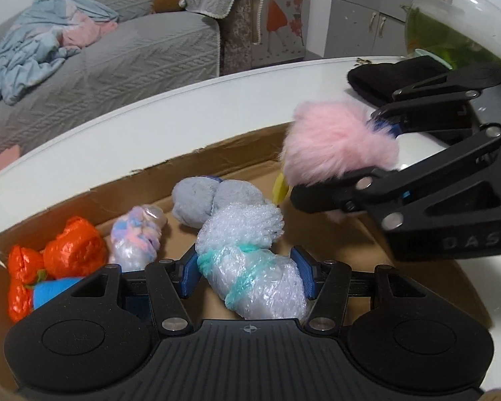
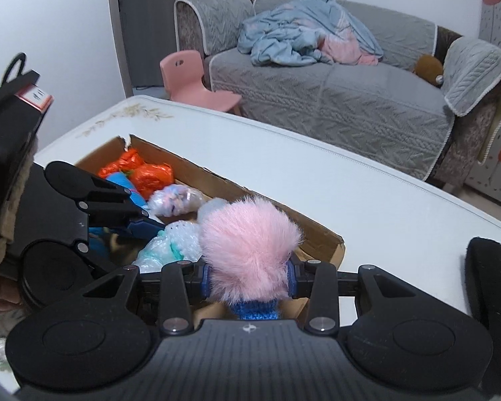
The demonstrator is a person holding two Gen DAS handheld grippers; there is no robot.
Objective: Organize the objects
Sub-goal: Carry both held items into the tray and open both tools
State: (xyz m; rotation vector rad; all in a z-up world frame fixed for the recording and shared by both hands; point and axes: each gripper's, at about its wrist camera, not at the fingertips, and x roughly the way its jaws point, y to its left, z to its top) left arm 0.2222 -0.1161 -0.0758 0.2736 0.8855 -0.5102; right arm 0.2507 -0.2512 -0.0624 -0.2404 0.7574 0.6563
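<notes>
A shallow cardboard box lies on the white table. My left gripper has its blue pads on both sides of a bubble-wrap bundle tied with teal plastic inside the box. My right gripper is shut on a pink fluffy pom-pom toy with a blue knitted part, held over the box's right end. In the box also lie orange bags, a pastel bundle, a grey bundle and a blue object.
A black cloth and a glass fish bowl stand at the table's far right. A grey sofa with a blue blanket and a pink child's chair stand beyond the table. The table is white.
</notes>
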